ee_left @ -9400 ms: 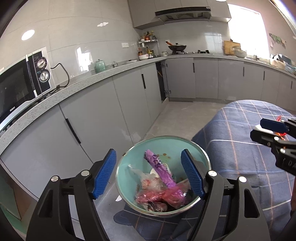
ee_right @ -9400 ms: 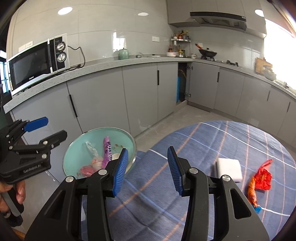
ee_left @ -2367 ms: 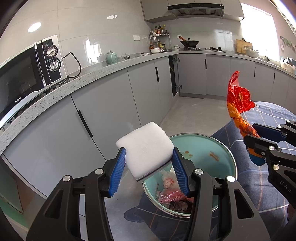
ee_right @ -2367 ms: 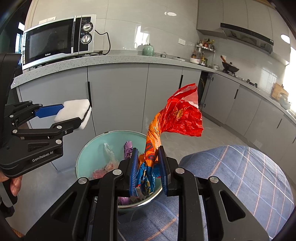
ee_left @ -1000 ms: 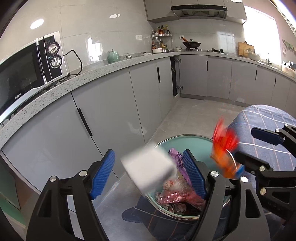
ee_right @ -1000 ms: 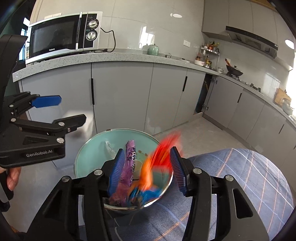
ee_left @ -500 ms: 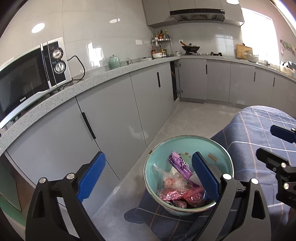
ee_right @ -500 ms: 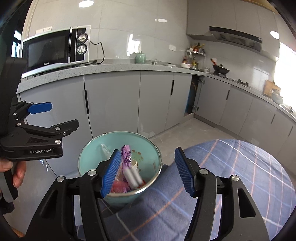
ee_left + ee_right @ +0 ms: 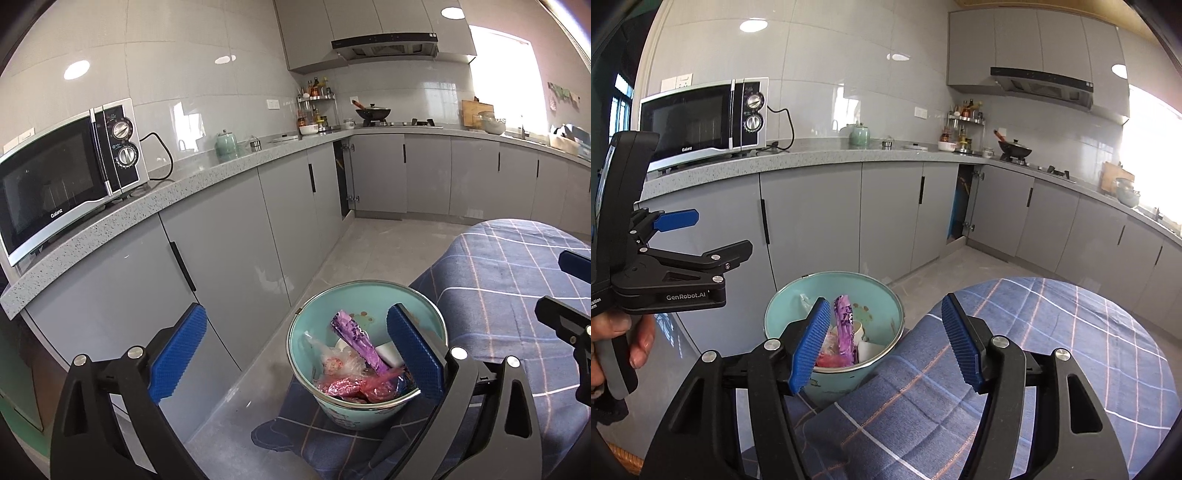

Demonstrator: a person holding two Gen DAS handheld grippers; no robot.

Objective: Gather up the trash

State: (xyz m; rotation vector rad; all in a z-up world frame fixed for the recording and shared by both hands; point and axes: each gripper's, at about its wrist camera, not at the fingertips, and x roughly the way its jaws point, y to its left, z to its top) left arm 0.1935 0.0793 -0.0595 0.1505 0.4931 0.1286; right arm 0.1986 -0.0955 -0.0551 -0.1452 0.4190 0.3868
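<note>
A teal bucket (image 9: 369,295) stands on a fold of the blue plaid cloth at the table's edge and holds trash: a purple wrapper (image 9: 356,341), a white block (image 9: 388,352), clear plastic and red wrappers (image 9: 351,387). The bucket also shows in the right wrist view (image 9: 798,295). My left gripper (image 9: 295,362) is open and empty, held above and in front of the bucket. My right gripper (image 9: 884,341) is open and empty above the bucket's right rim and the table edge. The left gripper shows from the side in the right wrist view (image 9: 701,236).
Grey kitchen cabinets (image 9: 221,251) run behind the bucket under a speckled counter with a microwave (image 9: 66,177). The round table with blue plaid cloth (image 9: 1052,350) lies to the right. Grey tiled floor (image 9: 369,236) stretches beyond the bucket.
Both grippers opened and dropped the white block and the red wrapper into the bucket about a second ago. Since then both have risen and drawn back a little, with jaws wider.
</note>
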